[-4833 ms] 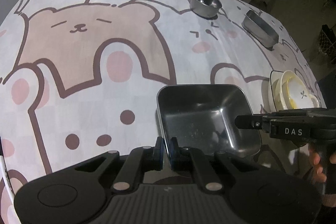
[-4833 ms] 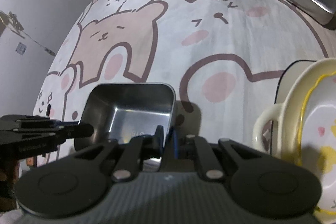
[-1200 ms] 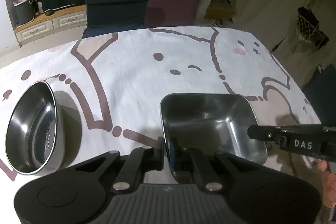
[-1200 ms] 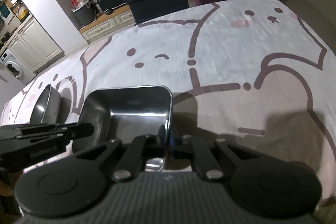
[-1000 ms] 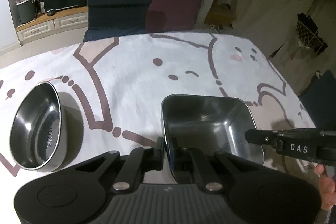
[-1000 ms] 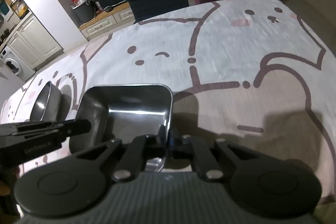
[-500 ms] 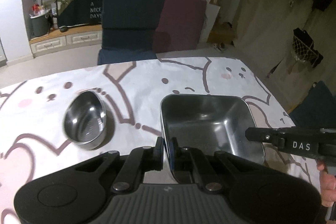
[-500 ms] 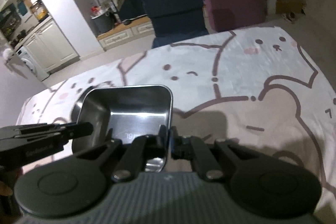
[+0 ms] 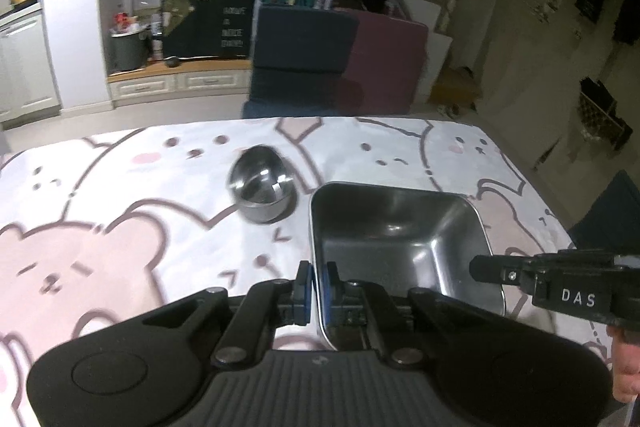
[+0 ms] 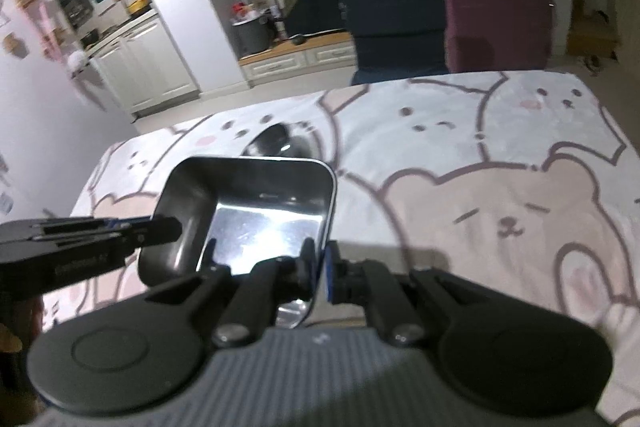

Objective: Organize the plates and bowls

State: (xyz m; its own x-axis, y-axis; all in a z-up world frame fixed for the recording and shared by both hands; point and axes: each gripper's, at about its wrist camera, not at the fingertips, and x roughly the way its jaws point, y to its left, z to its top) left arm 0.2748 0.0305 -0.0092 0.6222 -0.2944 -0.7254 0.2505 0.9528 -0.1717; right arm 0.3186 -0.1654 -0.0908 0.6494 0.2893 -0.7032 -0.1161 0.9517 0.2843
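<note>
Right now you are holding a square, deep stainless-steel tray (image 9: 400, 239) up off the table, one gripper on each side of it. Your left gripper (image 9: 316, 283) is pinched fully closed on the tray's left rim, the thin metal wall caught between its blue pads (image 9: 306, 283). Your right gripper (image 10: 320, 267) is closed the same way on the opposite rim, and its black fingers also show at the right edge of the left wrist view. Gripping two opposite walls likely keeps the tray level and stops it from swinging as you carry it.

The tray is empty, its bright floor reflecting the room light. It hangs above a white tablecloth printed with pink and brown cartoon bears (image 9: 120, 227). Just beyond the tray's far left corner, a round stainless-steel bowl (image 9: 262, 187) sits upright on the cloth, apart from the tray. It looks like a probable partner for grouping the metal dishes together.

Beyond the table's far edge stand a dark blue chair (image 9: 304, 55) and a maroon chair (image 9: 384, 63), side by side. Kitchen shelves and white cabinets lie behind them.
</note>
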